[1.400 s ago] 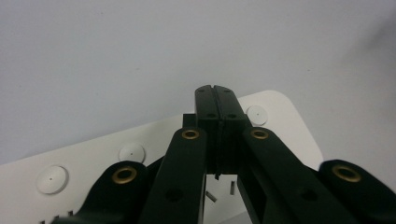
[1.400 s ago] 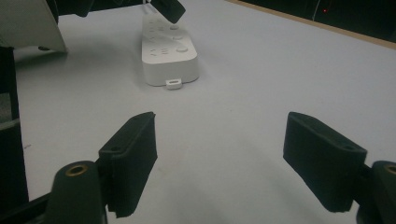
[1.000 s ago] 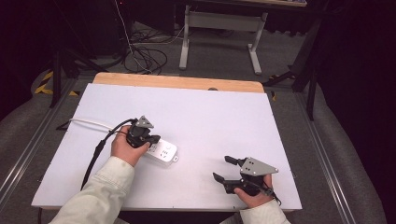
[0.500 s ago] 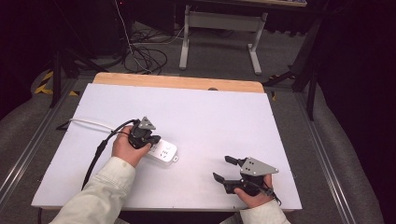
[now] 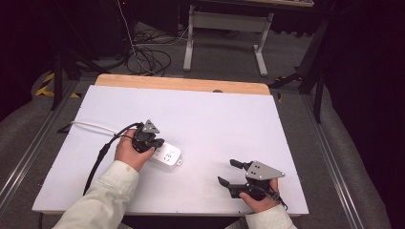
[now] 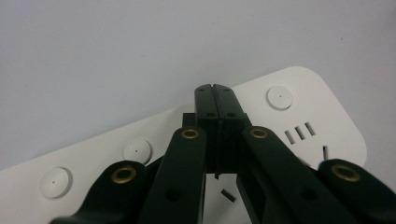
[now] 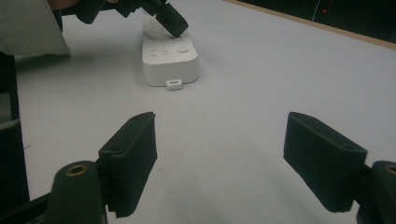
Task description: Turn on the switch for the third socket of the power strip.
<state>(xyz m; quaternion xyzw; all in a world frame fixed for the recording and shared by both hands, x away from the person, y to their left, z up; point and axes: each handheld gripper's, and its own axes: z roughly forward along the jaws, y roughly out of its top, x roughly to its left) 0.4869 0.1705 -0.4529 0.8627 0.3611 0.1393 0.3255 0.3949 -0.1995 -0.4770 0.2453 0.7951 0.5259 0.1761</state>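
Tongs (image 5: 155,143): two; power strip (image 5: 167,155): one.

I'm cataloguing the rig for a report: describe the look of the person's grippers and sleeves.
Both are black two-jaw tools. The left gripper carries a grey three-cornered plate and trails a black cable; brass-coloured rivets sit at its linkage joints in the left gripper view. The right gripper bears a grey plate with small holes, and its fingertips are blocky black pads. Both forearms wear pale, cream-coloured sleeves.

Left gripper (image 6: 215,88) fingers pressed together, tips on white power strip (image 6: 299,116)
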